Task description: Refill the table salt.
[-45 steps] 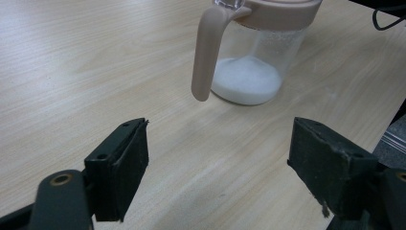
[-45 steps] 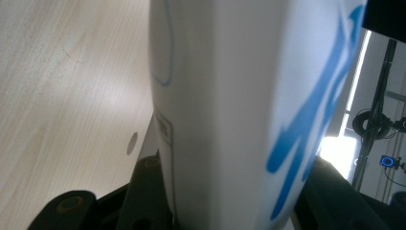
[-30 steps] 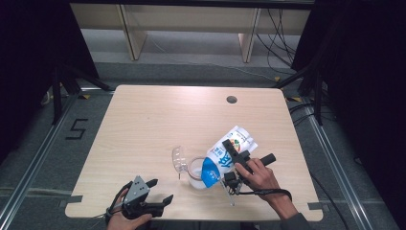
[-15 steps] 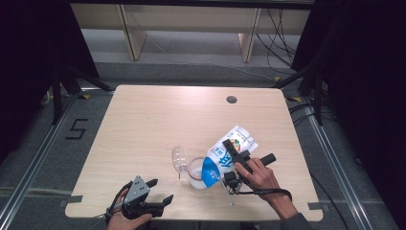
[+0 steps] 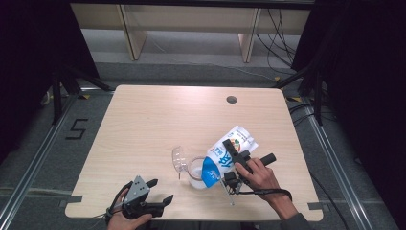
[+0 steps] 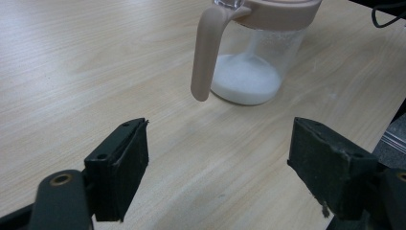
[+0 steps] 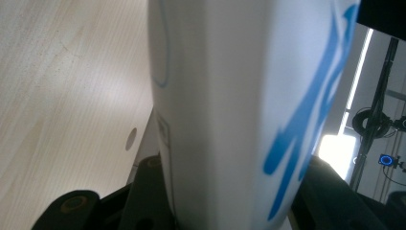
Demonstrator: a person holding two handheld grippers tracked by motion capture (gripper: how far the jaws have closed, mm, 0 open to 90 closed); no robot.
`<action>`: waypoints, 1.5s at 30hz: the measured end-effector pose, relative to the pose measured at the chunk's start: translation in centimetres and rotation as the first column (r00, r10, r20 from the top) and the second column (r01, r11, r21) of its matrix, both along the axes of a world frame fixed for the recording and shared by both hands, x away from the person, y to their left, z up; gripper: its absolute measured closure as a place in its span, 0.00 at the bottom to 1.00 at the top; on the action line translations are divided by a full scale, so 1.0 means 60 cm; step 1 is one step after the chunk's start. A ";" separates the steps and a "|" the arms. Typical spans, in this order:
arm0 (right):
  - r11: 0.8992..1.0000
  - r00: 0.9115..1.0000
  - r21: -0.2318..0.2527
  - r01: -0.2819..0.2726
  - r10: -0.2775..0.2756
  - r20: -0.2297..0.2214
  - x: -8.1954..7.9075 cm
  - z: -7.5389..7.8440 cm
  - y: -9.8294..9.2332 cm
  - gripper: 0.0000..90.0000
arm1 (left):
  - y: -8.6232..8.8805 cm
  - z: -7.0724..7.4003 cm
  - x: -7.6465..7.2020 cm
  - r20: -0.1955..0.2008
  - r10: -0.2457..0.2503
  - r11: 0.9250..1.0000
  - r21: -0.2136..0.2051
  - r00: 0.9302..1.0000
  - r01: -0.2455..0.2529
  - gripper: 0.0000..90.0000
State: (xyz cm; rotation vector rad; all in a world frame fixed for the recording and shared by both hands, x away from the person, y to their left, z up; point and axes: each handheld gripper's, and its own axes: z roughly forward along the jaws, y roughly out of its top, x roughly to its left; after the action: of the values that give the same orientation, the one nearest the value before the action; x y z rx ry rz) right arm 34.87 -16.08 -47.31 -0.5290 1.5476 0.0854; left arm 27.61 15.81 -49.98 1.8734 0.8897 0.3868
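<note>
From above, your right gripper [image 5: 233,165] clamps a white and blue pouch [image 5: 229,152], tilted with its lower end over the glass jar [image 5: 196,171] just left of the gripper. Your left gripper [image 5: 158,194] rests near the table [image 5: 158,120] edge, below and left of the jar, holding nothing.

In the left gripper view, the jaws stand wide apart and empty; the jar, white powder at its bottom, sits ahead of them.

In the right gripper view, the pouch [image 7: 239,105] sits squeezed between both jaws.
</note>
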 end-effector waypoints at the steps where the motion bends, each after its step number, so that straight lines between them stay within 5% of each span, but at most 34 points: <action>1: 1.000 1.000 0.000 0.000 0.000 0.001 0.000 0.000 0.000 0.72 | 0.000 0.000 0.001 -0.001 0.000 1.000 0.000 1.000 0.000 0.23; 19: 1.000 1.000 0.005 0.015 -0.015 -0.004 0.000 0.000 -0.002 0.73 | 0.000 0.000 0.001 -0.002 0.000 1.000 0.006 1.000 0.000 0.23; 23: 0.999 1.000 -0.046 0.003 -0.003 0.002 0.002 0.005 -0.001 0.74 | 0.001 0.001 0.001 0.006 -0.005 1.000 0.011 1.000 0.005 0.23; 45: 0.999 1.000 -0.036 0.009 -0.009 0.003 0.004 0.004 -0.003 0.74 | 0.000 0.000 0.000 0.005 -0.004 1.000 0.009 1.000 0.004 0.23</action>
State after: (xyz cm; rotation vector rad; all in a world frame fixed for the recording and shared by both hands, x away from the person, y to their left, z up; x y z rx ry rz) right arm 35.13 -16.24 -47.05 -0.5504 1.5508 0.0498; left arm 27.62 15.81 -49.96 1.8811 0.8820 0.3932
